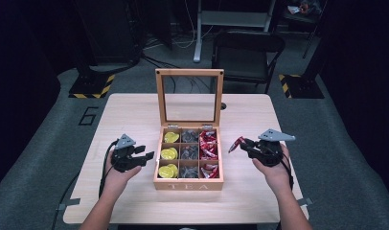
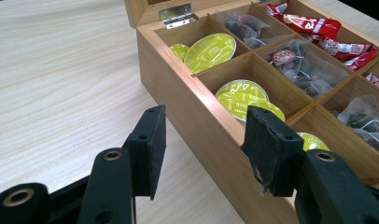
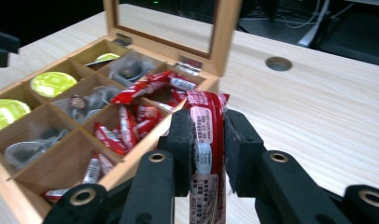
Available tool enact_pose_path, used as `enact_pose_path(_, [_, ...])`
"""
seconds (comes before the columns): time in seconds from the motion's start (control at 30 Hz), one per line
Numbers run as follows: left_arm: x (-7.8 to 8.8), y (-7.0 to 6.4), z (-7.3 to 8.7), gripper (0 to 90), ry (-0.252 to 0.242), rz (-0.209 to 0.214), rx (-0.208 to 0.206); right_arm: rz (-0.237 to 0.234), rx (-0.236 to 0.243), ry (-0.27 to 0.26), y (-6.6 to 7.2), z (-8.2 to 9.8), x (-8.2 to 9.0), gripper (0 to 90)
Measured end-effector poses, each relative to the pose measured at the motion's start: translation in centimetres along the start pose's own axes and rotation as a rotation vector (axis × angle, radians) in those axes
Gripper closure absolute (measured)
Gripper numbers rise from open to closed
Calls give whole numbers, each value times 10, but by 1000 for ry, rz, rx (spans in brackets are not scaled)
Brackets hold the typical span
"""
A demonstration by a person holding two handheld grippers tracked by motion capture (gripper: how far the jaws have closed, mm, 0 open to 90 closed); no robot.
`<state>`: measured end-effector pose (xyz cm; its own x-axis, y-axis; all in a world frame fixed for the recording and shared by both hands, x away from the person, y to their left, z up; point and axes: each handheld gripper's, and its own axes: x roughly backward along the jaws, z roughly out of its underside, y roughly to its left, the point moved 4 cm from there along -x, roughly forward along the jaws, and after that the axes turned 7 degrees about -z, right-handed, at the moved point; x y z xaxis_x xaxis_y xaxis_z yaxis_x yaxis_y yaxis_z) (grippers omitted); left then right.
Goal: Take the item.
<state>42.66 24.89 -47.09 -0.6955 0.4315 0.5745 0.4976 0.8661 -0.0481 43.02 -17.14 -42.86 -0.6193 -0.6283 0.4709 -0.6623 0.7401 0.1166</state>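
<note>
Right gripper [image 3: 201,140], jaws clamped on a red sachet [image 3: 205,154] held just right of the open tea box [image 1: 188,183], its placement undecided; left gripper [image 2: 201,144] waits empty, jaws apart, beside the box's left wall.

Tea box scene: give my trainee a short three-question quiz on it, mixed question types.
1. True or false: the right hand-held gripper is shut on a red packet.
2. Which column of the tea box, as the high view shows it, holds the yellow-green capsules? A left, B middle, C right.
3. Fill in: the left hand-held gripper has its jaws ____, with nothing between them.

Key: 1 true. 2 A; the clear sachets fill the middle column and the red packets in the box the right one. 3 open.
</note>
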Motion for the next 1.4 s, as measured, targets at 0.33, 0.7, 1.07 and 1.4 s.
enact_pose_path(0.33, [0,1,0,491,0,-2,-8,50,-5,25,-11,8,-1,731])
enact_pose_path(0.7, [0,0,0,491,0,0,-5,71,-46,64,-24,27,-15,732])
enact_pose_path(1.07, [0,0,0,491,0,2,-3,106,-72,116,-38,46,-28,731])
enact_pose_path(1.4, [0,-1,0,491,1,2,-3,99,-122,150,-47,61,-39,726])
